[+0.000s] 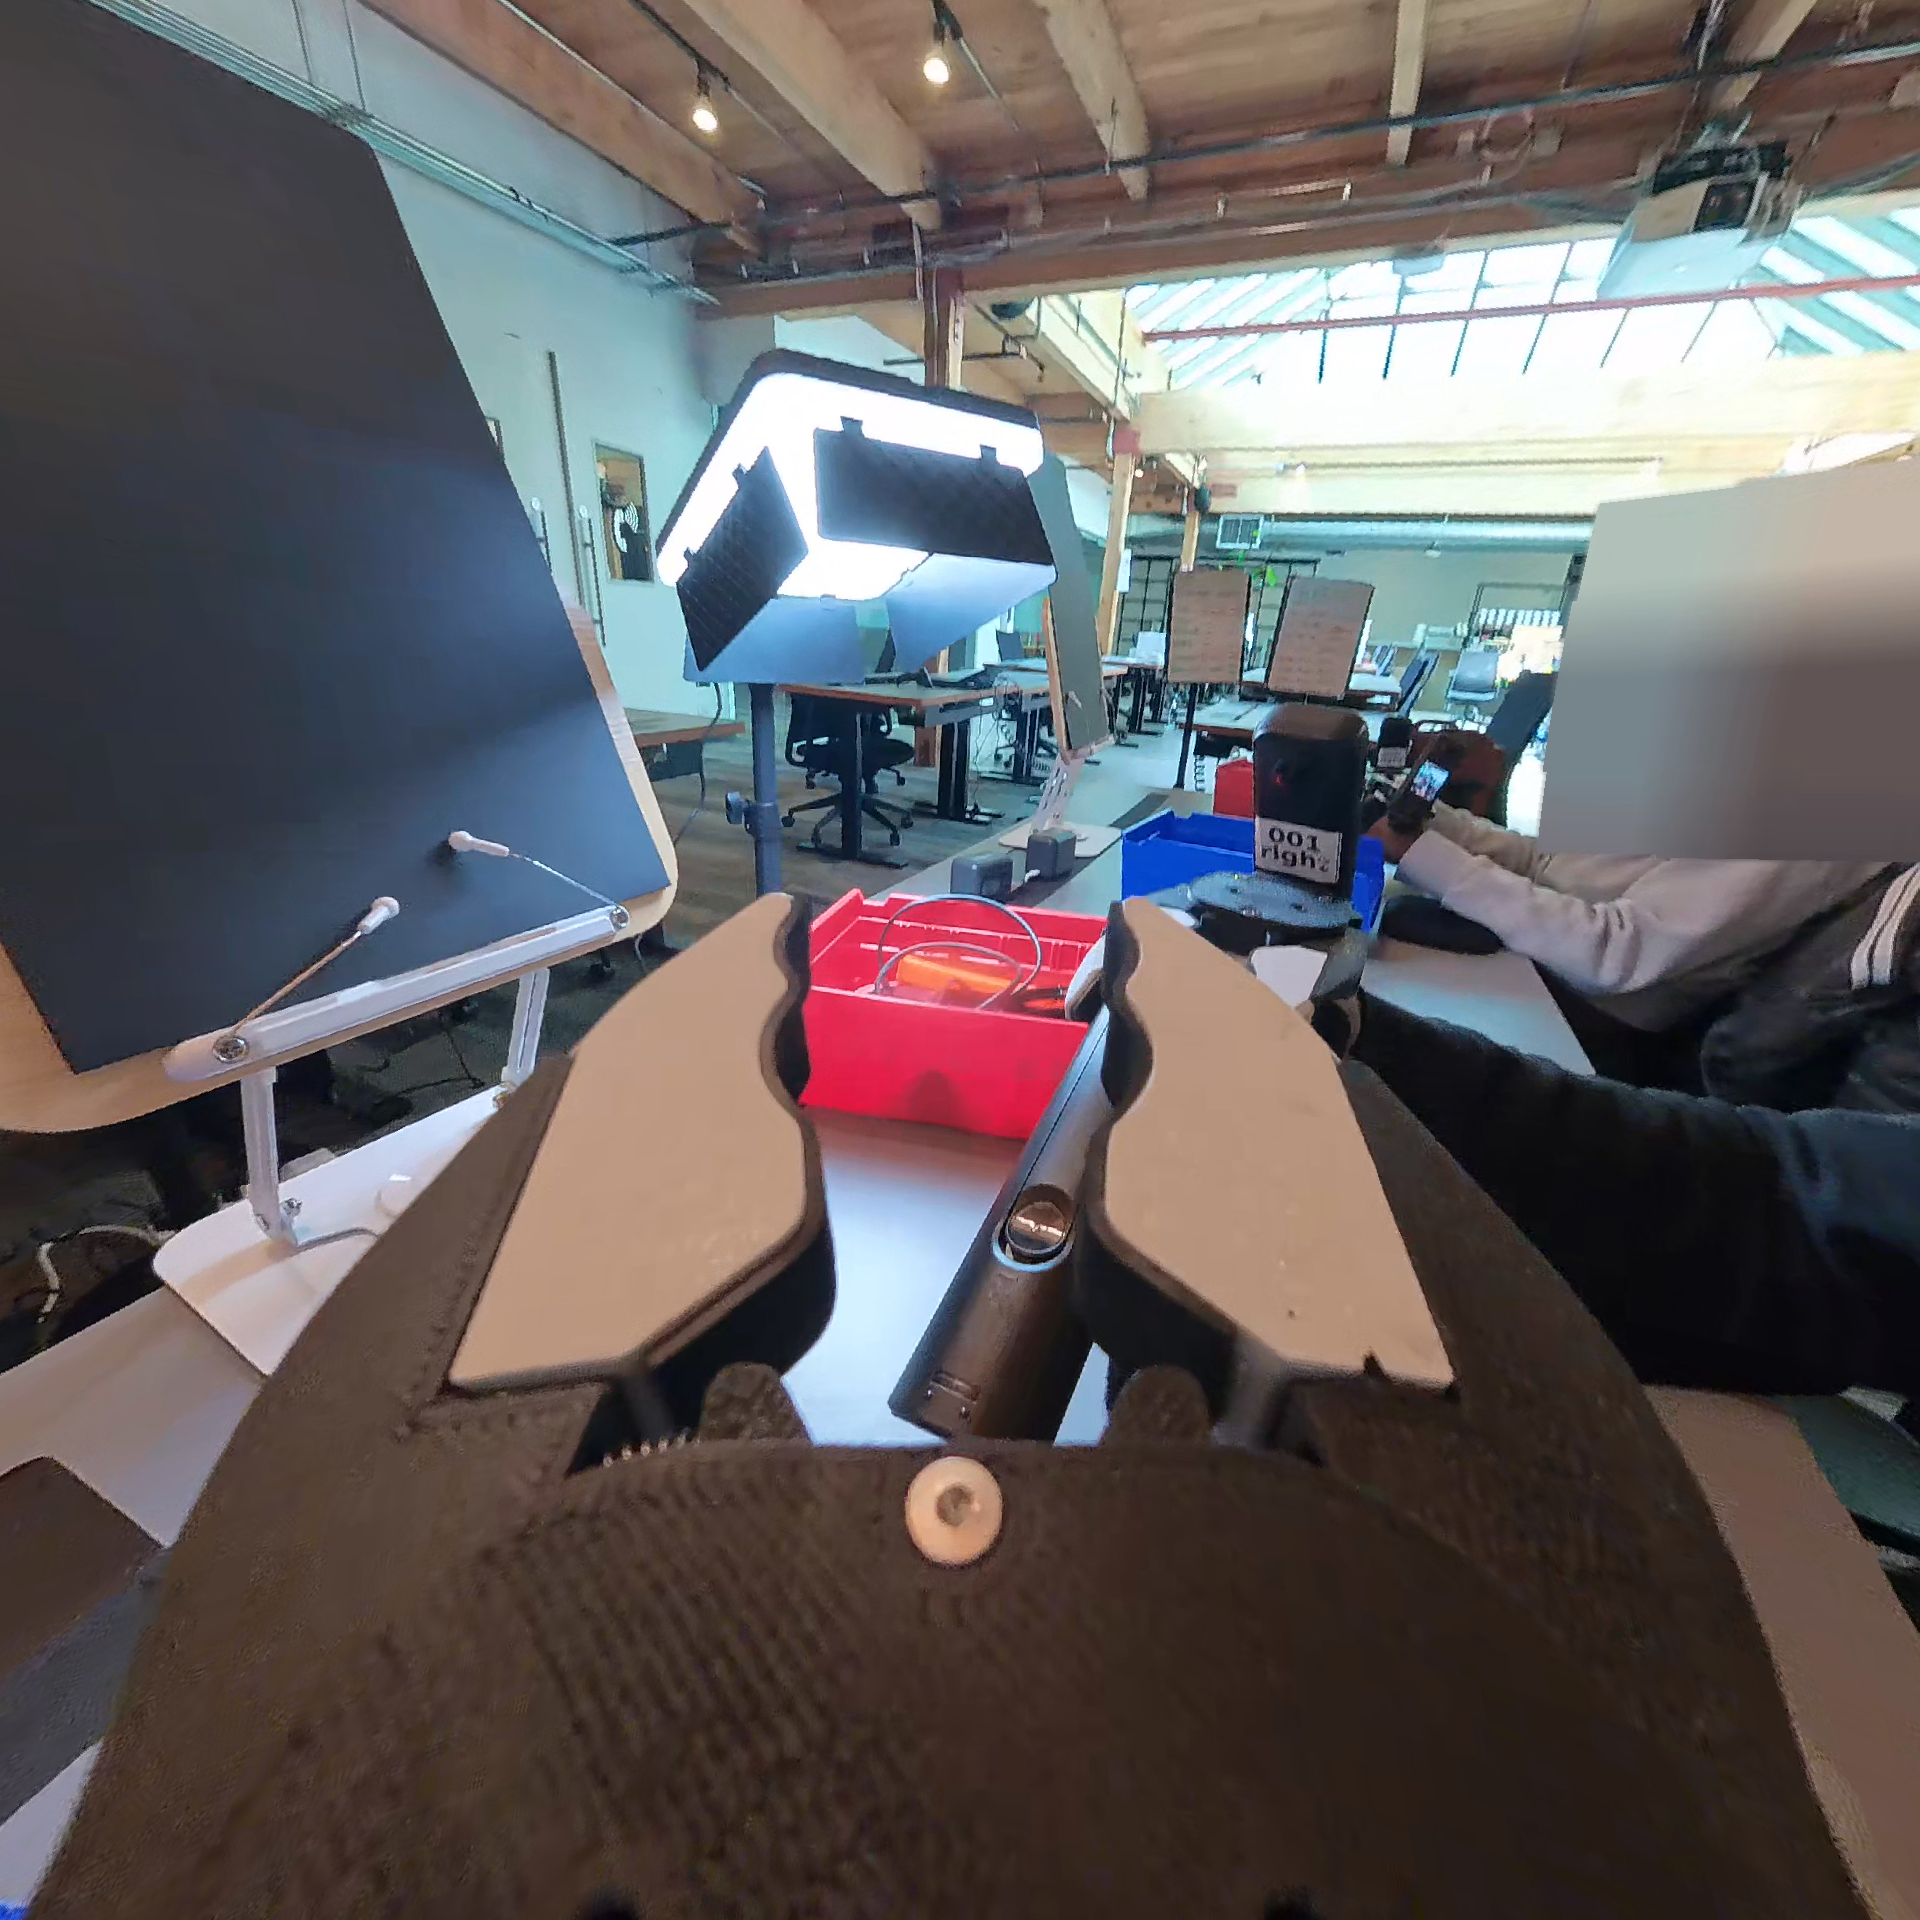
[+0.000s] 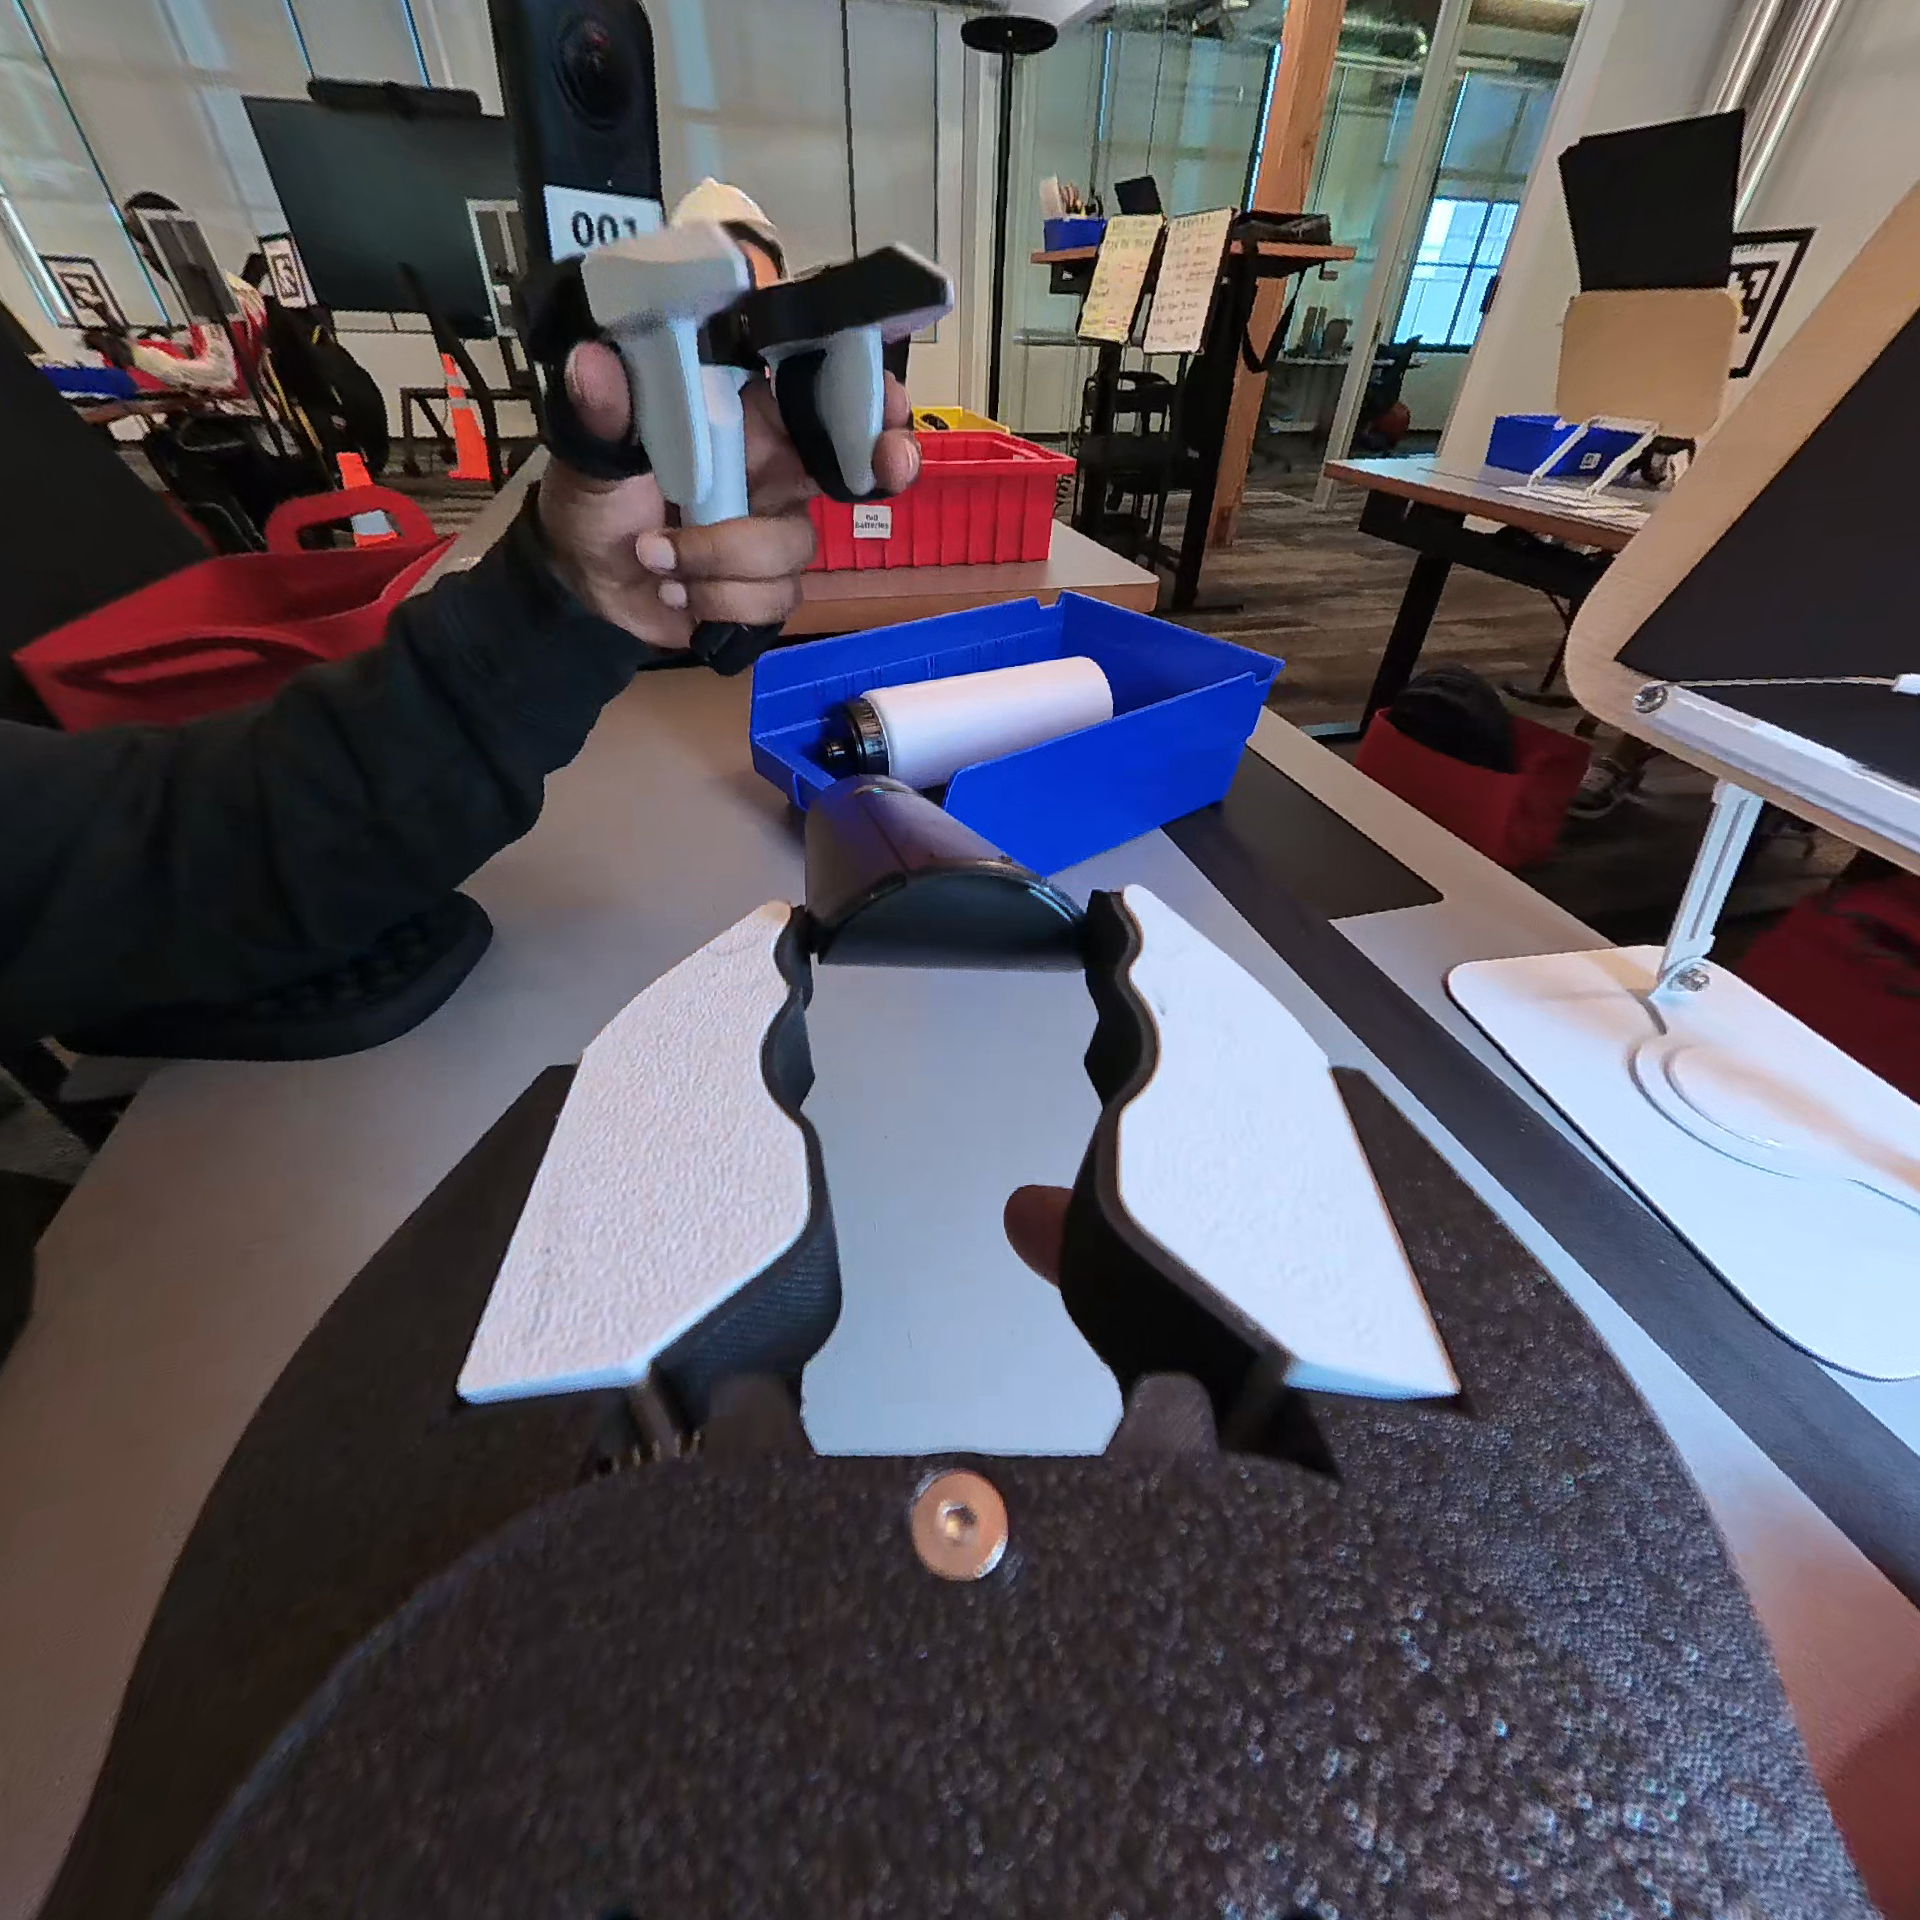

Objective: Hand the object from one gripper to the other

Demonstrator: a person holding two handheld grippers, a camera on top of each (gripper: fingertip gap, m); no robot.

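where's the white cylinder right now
In the right wrist view the white cylinder lies on its side inside the blue bin on the table, just beyond the right gripper.

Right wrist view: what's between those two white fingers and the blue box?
A dark cylinder: the right gripper pinches its near end, its far end points at the blue box. That view shows it.

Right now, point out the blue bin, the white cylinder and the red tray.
blue bin (image 2: 1101, 774), right wrist view, front wall.
white cylinder (image 2: 992, 717), right wrist view, its side.
red tray (image 1: 935, 1060), left wrist view, front wall.
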